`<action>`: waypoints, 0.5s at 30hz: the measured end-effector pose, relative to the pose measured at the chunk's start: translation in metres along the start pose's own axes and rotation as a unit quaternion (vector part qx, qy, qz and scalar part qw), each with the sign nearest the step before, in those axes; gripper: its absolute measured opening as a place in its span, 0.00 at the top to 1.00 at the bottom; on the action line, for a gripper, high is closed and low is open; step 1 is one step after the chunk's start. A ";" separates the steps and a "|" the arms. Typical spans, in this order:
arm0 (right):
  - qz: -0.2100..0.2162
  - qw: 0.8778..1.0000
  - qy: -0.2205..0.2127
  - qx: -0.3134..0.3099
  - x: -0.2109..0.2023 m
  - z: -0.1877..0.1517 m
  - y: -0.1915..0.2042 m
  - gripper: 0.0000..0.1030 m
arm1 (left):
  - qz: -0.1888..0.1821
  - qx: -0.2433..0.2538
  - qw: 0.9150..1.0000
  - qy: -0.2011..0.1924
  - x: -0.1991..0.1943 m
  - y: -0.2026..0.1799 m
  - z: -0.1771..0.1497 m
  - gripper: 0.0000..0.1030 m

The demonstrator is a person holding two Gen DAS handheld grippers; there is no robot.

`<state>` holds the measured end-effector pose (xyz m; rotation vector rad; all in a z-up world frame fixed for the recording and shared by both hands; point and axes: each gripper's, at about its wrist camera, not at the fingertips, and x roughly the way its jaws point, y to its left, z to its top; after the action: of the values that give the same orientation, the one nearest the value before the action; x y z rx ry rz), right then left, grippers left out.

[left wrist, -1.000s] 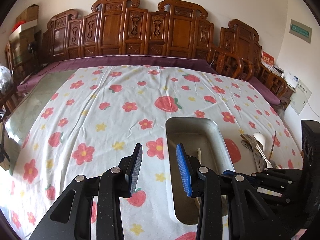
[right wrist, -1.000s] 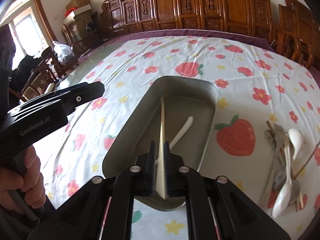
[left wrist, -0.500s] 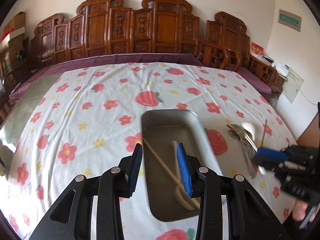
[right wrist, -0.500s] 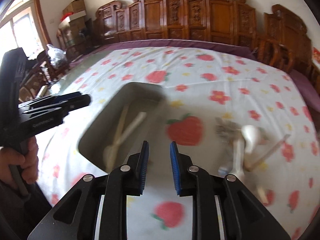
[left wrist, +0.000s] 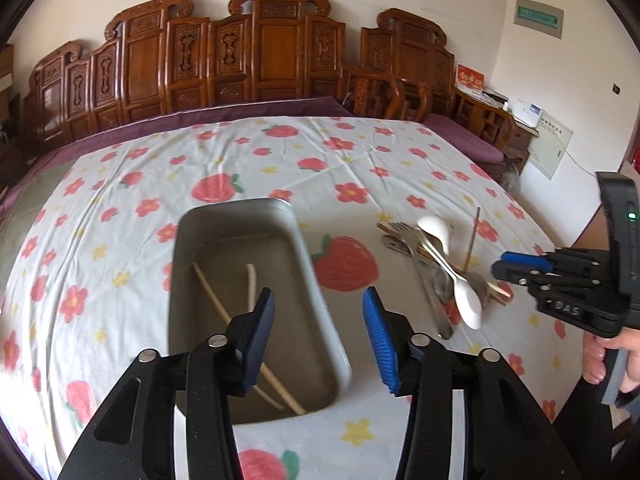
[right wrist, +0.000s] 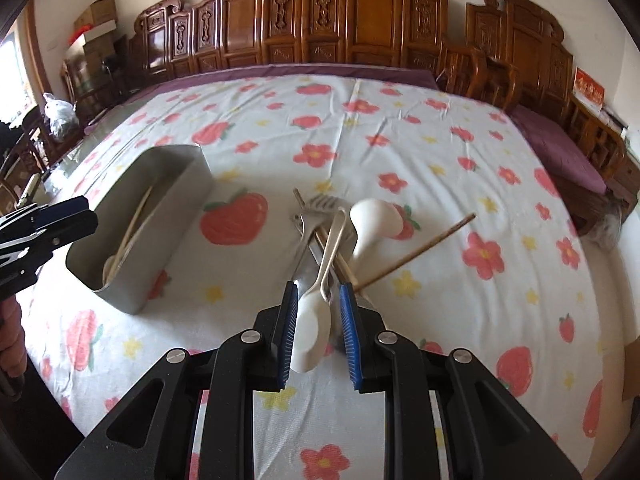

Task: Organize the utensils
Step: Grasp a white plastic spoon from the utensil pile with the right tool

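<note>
A metal tray (left wrist: 312,264) (right wrist: 176,200) on the flowered tablecloth holds a chopstick (left wrist: 212,296) and a white spoon (left wrist: 251,284). To its right lies a pile of utensils (left wrist: 432,264): forks (right wrist: 316,208), white spoons (right wrist: 372,220), chopsticks (right wrist: 432,242). My right gripper (right wrist: 318,312) is open, its jaws on either side of a white spoon's bowl (right wrist: 314,328) in the pile. It also shows in the left wrist view (left wrist: 516,268). My left gripper (left wrist: 318,336) is open and empty above the tray's near right edge.
Carved wooden chairs (right wrist: 320,20) line the far side of the table. A purple cloth (right wrist: 560,148) edges the table at back and right. Boxes and a bag (right wrist: 60,116) stand at far left. The person's hand (left wrist: 604,356) holds the right gripper.
The right gripper let go of the chopstick in the tray, swung right, and now straddles a white spoon in the pile. The left gripper's view shifted right over the tray.
</note>
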<state>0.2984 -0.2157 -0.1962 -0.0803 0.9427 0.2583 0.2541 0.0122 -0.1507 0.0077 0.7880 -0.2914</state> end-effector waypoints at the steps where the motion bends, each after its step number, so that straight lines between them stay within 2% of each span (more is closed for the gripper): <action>1: 0.002 1.000 0.005 0.000 0.005 -0.001 -0.001 0.77 | -0.003 0.000 1.000 0.001 0.001 -0.003 -0.001 0.46; 6: 0.005 1.000 0.024 0.005 0.026 0.000 0.000 0.77 | -0.009 0.014 1.000 0.006 0.009 -0.019 -0.007 0.42; 9: 0.001 0.999 0.034 0.008 0.039 0.002 -0.001 0.77 | -0.013 0.023 1.000 0.007 0.011 -0.026 -0.010 0.34; 15: 0.012 0.998 0.049 0.022 0.056 0.006 -0.009 0.73 | -0.015 0.028 0.999 0.010 0.014 -0.032 -0.012 0.33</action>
<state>0.3374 -0.2128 -0.2384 -0.0411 1.0477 0.2563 0.2468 -0.0207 -0.1659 0.0506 0.8005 -0.3427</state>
